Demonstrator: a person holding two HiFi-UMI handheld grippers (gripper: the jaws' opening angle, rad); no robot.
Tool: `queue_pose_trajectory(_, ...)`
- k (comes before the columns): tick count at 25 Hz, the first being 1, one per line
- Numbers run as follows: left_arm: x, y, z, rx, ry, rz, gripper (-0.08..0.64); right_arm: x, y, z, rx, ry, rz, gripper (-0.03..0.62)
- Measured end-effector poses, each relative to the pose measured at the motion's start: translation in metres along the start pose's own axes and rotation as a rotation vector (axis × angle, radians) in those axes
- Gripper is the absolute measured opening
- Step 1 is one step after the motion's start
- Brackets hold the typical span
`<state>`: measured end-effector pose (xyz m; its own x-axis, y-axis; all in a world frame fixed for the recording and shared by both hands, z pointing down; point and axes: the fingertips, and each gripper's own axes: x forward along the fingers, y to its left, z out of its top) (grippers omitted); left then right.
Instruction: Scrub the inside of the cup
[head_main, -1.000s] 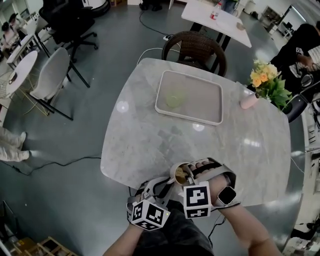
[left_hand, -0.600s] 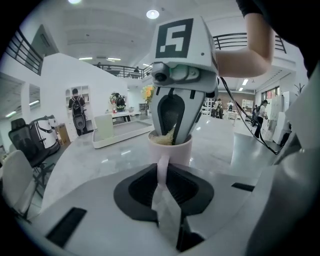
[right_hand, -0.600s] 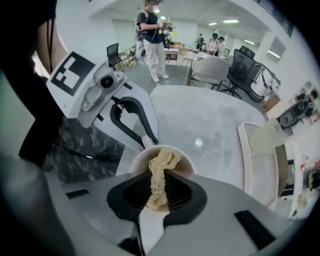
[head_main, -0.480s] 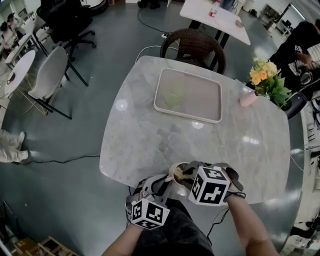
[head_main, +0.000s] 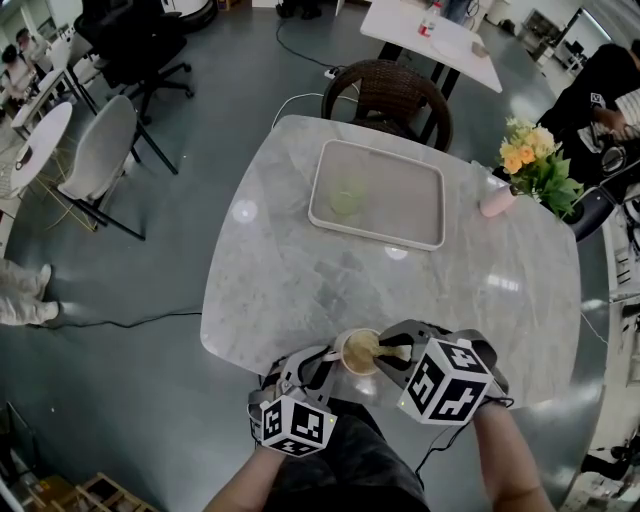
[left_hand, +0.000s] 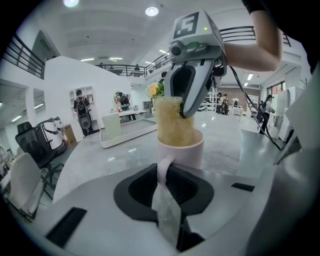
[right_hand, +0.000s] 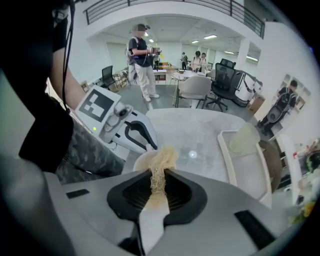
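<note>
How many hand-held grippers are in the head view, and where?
2. The left hand-held gripper, lower centre, shut on the cup by its handle; right hand-held gripper beside it, holding the scrubber in the cup. No others visible.

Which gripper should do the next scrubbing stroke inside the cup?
Right. The right gripper is shut on the scrubber, whose end sits in the cup; the left gripper is shut on the cup's handle, steadying it.

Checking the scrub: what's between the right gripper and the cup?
A tan fibrous scrubber, clamped in the right gripper, reaching into the cup; right gripper view.
</note>
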<state>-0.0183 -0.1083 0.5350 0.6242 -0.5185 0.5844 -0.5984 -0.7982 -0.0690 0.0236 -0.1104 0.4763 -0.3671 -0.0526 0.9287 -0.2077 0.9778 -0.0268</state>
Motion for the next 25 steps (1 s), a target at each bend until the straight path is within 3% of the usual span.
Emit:
queue_pose_trajectory(3, 0.0, -0.001, 0.001, 0.004, -0.002, 0.0, 0.061, 0.0, -0.011, -0.007, -0.006, 0.038, -0.083, 0.063)
queue_pose_trajectory(7, 0.0, -0.002, -0.001, 0.008, -0.001, -0.002, 0.06, 0.015, -0.01, -0.012, -0.021, 0.085, -0.117, 0.063)
queue_pose_trajectory(16, -0.001, -0.004, -0.002, 0.0, -0.006, -0.004, 0.061, 0.061, -0.002, -0.021, -0.361, 0.374, -0.213, 0.061)
queue_pose_trajectory(19, -0.002, -0.004, -0.002, -0.004, -0.004, 0.003, 0.06, 0.066, 0.003, -0.02, -0.305, 0.379, -0.129, 0.063)
queue_pose_trajectory(25, -0.003, -0.002, -0.004, -0.006, 0.009, 0.022, 0.061, 0.057, 0.029, -0.01, -0.054, 0.174, 0.173, 0.063)
